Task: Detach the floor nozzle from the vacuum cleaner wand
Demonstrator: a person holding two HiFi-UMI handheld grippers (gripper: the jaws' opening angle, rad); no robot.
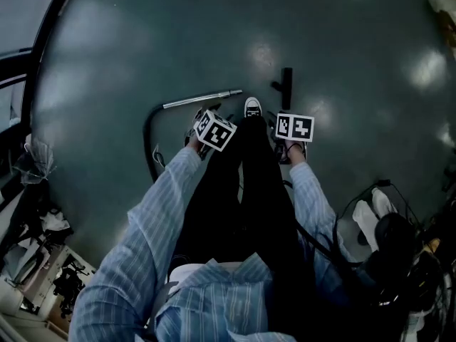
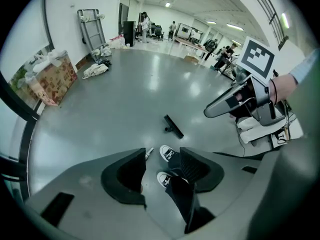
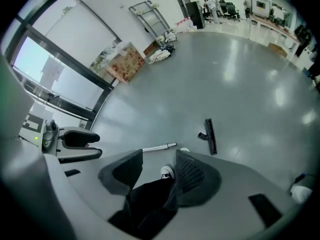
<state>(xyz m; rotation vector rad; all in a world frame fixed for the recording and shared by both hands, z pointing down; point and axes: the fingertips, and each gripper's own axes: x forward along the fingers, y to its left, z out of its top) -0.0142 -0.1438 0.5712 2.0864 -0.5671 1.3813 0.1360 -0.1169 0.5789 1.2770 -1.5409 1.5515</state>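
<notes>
Floor nozzle (image 1: 286, 84): a slim black bar, matte, with a short round neck stub jutting from one long side. It lies flat on the floor (image 1: 356, 41), detached, ahead of and below the right hand-held gripper (image 3: 159, 159). Its long axis runs away from the person, and the neck stub points sideways toward the wand (image 1: 203, 100). Wand: a thin, straight, bright metal tube, lying on the floor ahead of the left hand-held gripper (image 2: 162, 156). It runs crosswise to the nozzle, with its free end aimed at the nozzle and a clear gap between them. A black hose (image 1: 149, 144) curves off the wand's far end. The floor is smooth, grey and glossy, with lamp reflections. Both hand-held grippers are held high above the floor, angled steeply down, jaws standing wide apart. Nothing is gripped; only the floor and the person's shoes (image 2: 167, 153) show between the ribbed pads.
</notes>
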